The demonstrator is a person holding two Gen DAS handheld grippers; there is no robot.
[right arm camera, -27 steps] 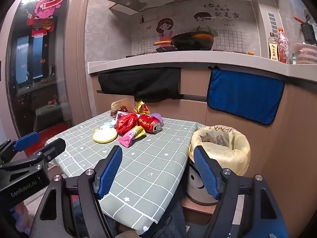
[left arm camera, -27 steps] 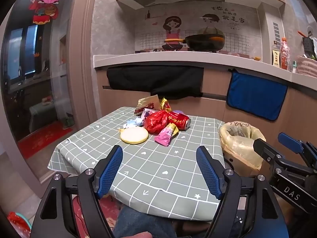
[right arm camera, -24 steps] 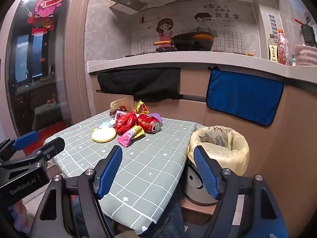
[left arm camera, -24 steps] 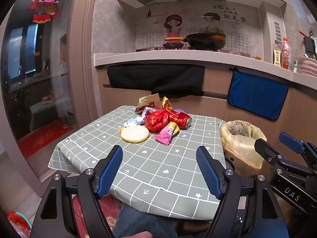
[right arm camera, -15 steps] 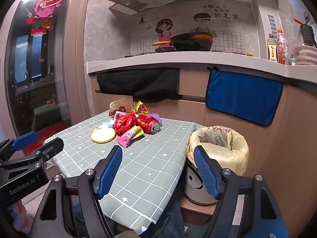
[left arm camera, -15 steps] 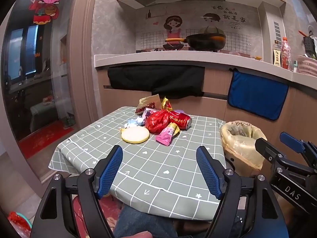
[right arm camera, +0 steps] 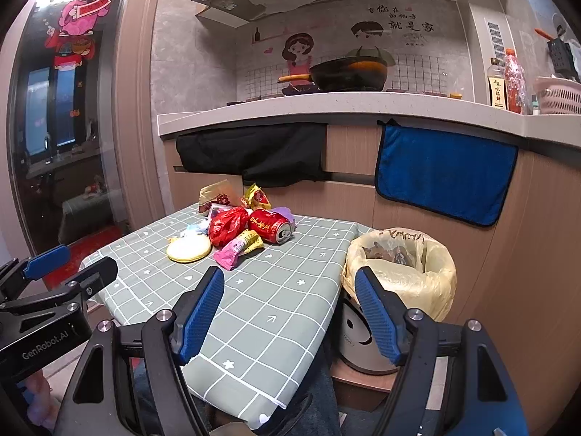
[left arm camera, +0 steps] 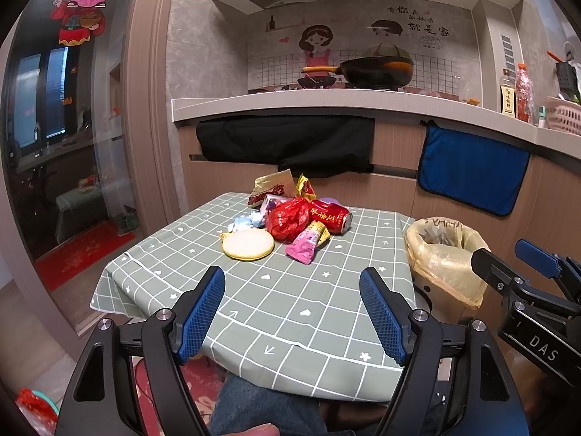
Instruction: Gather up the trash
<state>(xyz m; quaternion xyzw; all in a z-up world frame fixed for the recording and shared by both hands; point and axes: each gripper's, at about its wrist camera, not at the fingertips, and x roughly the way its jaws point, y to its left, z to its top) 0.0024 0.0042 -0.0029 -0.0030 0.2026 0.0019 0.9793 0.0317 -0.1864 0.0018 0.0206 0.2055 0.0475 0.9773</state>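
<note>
A heap of trash lies at the far end of the green checked table (left arm camera: 290,301): a red drink can (left arm camera: 329,215) (right arm camera: 270,225), a crumpled red bag (left arm camera: 287,218) (right arm camera: 227,225), a pink wrapper (left arm camera: 307,241) (right arm camera: 234,249), a round yellow disc (left arm camera: 248,244) (right arm camera: 189,249) and several snack packets. A bin lined with a yellow bag (left arm camera: 441,250) (right arm camera: 403,265) stands at the table's right side. My left gripper (left arm camera: 292,307) is open and empty over the near table edge. My right gripper (right arm camera: 288,307) is open and empty, between table and bin.
A kitchen counter (left arm camera: 363,101) with a wok runs behind the table; a black cloth (left arm camera: 287,143) and a blue towel (left arm camera: 472,170) hang from it. A glass door (left arm camera: 54,145) is at the left. The person's knees in jeans (left arm camera: 261,407) show under the table.
</note>
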